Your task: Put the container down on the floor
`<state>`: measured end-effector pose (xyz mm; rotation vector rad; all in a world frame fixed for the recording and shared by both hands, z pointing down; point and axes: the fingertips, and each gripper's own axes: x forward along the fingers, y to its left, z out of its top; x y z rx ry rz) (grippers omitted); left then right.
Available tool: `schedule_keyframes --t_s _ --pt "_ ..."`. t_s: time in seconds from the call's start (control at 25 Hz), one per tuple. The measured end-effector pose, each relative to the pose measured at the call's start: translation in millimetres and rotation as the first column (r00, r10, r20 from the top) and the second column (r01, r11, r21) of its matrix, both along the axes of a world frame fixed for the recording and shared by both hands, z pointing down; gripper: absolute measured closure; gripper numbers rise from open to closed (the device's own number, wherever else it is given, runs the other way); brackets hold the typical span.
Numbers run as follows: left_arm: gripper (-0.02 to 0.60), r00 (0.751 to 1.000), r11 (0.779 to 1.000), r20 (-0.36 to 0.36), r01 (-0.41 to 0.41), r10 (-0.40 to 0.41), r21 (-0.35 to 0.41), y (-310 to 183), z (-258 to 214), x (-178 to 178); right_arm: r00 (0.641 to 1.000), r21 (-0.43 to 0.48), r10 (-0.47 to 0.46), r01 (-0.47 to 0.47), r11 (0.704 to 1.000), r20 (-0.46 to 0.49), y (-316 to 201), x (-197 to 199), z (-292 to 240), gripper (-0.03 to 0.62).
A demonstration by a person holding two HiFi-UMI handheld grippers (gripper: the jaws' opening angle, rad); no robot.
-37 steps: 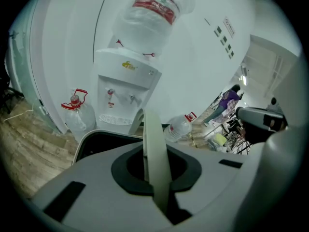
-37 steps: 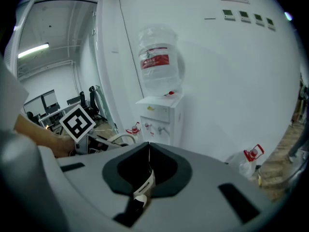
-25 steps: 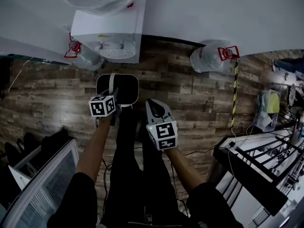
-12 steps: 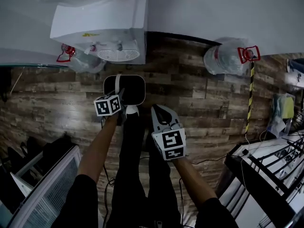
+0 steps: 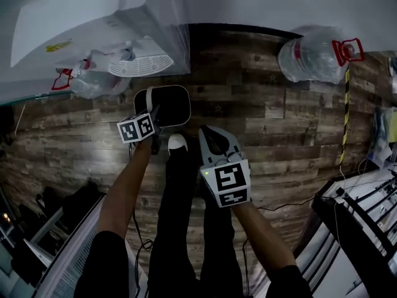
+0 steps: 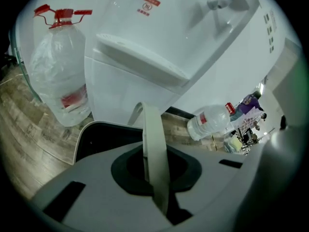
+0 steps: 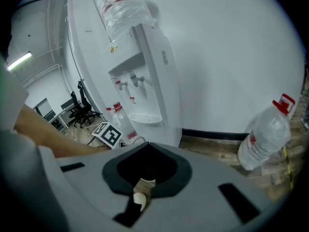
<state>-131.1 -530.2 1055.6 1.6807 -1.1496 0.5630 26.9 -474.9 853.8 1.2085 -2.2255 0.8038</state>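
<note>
The container [image 5: 169, 104] is a black bin with a white rim and a white strap handle [image 6: 151, 149]. It hangs over the wooden floor just in front of the water dispenser [image 5: 124, 30]. My left gripper [image 5: 155, 115] is shut on that handle, which runs up between its jaws in the left gripper view. I cannot tell whether the bin's base touches the floor. My right gripper [image 5: 217, 143] is held to the right of the bin, apart from it, with its jaws together and nothing between them [image 7: 141, 193].
A large water bottle with a red cap [image 5: 93, 79] stands left of the dispenser, and another [image 5: 313, 53] stands against the wall to the right. The person's shoe [image 5: 177, 143] is just behind the bin. A metal rack [image 5: 366, 228] is at the right and a cabinet [image 5: 68, 253] at the left.
Both grippers and the bin have come closer to the dispenser's base, and the view has tilted further over them. The left grip on the handle is unchanged.
</note>
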Motion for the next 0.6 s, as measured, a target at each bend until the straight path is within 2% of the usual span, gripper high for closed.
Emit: schedule_keyframes --t_s 0.2,0.36,0.6 --pt "0.560 0.999 0.999 0.007 -0.034 0.034 -0.020 -5 43 3 1.000 -0.035 0.007 -0.007 0.999 -0.005 4 7 33 0.580" --pt "0.560 0.997 0.998 0.050 -0.055 0.057 -0.040 -14 71 -5 1.000 -0.066 0.030 -0.029 0.997 0.009 9 12 53 0.580" --pt "0.560 0.999 0.999 0.026 -0.046 0.046 0.021 -40 71 -1 0.999 -0.145 0.032 -0.033 0.989 -0.005 34 20 83 0.580"
